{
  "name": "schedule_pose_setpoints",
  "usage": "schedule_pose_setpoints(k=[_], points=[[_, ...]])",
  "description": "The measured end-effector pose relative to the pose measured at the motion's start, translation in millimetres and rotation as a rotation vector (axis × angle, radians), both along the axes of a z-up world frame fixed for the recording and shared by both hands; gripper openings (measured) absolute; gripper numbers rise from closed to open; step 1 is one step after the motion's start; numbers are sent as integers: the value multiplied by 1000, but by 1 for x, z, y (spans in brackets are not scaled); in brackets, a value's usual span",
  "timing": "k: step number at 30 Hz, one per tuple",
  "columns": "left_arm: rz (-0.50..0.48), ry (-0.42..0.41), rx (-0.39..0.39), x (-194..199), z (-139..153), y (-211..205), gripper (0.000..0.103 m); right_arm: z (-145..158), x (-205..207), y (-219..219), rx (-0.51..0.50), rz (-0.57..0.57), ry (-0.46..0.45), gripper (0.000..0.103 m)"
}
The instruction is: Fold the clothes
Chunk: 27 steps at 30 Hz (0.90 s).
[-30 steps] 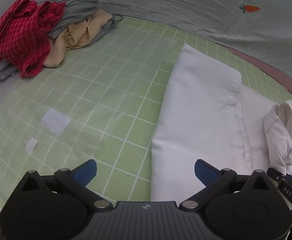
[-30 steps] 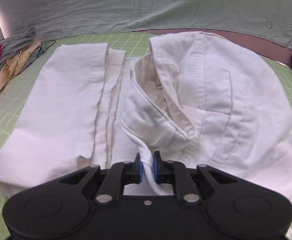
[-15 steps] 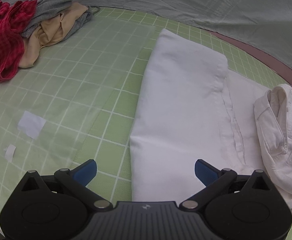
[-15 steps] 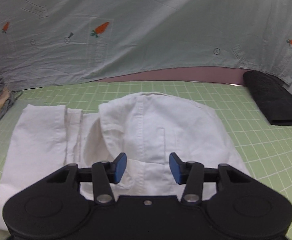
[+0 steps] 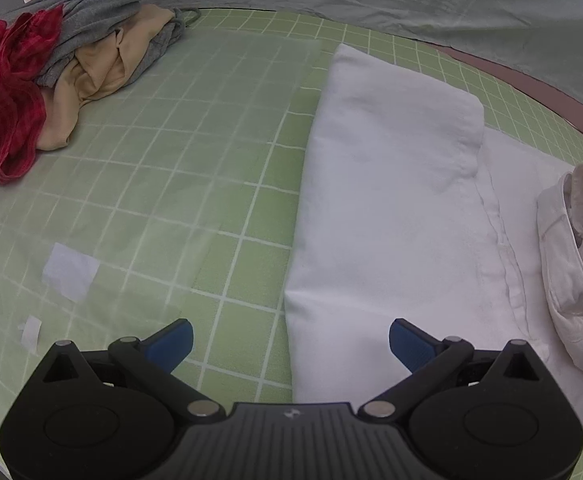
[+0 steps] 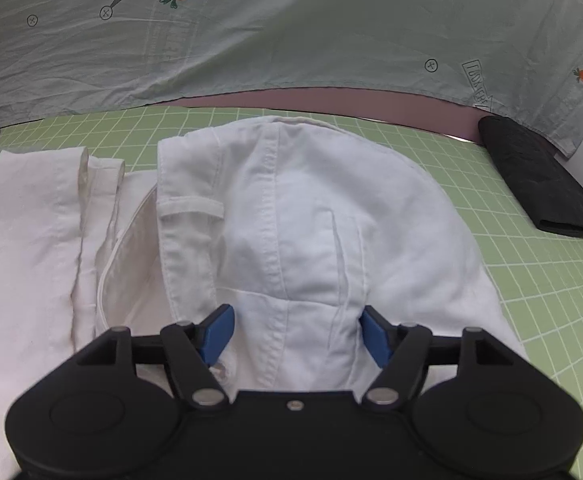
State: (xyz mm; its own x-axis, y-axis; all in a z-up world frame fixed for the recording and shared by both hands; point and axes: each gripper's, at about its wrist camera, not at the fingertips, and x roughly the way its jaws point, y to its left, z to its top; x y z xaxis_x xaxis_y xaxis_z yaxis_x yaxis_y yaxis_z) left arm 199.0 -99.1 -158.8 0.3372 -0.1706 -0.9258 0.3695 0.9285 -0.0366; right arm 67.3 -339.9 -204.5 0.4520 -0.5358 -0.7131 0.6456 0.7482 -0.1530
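Clearly the white trousers (image 6: 311, 208) are soft and limp; the left gripper (image 5: 291, 342) gapes empty, the right gripper (image 6: 297, 334) has just been opening, nothing clamped; grab a hem corner.

White trousers (image 6: 311, 216) between parted tongs (image 6: 297, 334)

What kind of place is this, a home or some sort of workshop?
Probably a staged workbench rather than a lived-in room. A green gridded cutting mat covers the table, a carrot-print sheet hangs behind as a backdrop, and a heap of unfolded clothes waits beside the white garment being folded.
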Motion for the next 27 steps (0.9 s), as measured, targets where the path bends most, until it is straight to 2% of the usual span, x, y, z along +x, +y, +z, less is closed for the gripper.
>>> schedule_pose_setpoints(k=[6,11,16,19,21,25,27], points=[[-15,24,12,5,-10,-5,103,6,-3,4,-2,-22,-12,71],[-36,19,5,5,-13,-9,103,-4,1,9,0,4,34,78],[-40,8,-14,10,-16,-10,103,-2,1,10,4,7,50,78],[-37,8,-33,12,-18,-9,100,7,-10,14,14,-24,6,77],[-40,16,-55,13,-19,-9,91,11,-16,17,21,-41,-18,77],[-58,39,-109,13,-21,-10,73,1,-14,19,48,-9,33,80],[-66,45,-129,14,-22,-12,63,2,-16,18,57,-18,26,80]])
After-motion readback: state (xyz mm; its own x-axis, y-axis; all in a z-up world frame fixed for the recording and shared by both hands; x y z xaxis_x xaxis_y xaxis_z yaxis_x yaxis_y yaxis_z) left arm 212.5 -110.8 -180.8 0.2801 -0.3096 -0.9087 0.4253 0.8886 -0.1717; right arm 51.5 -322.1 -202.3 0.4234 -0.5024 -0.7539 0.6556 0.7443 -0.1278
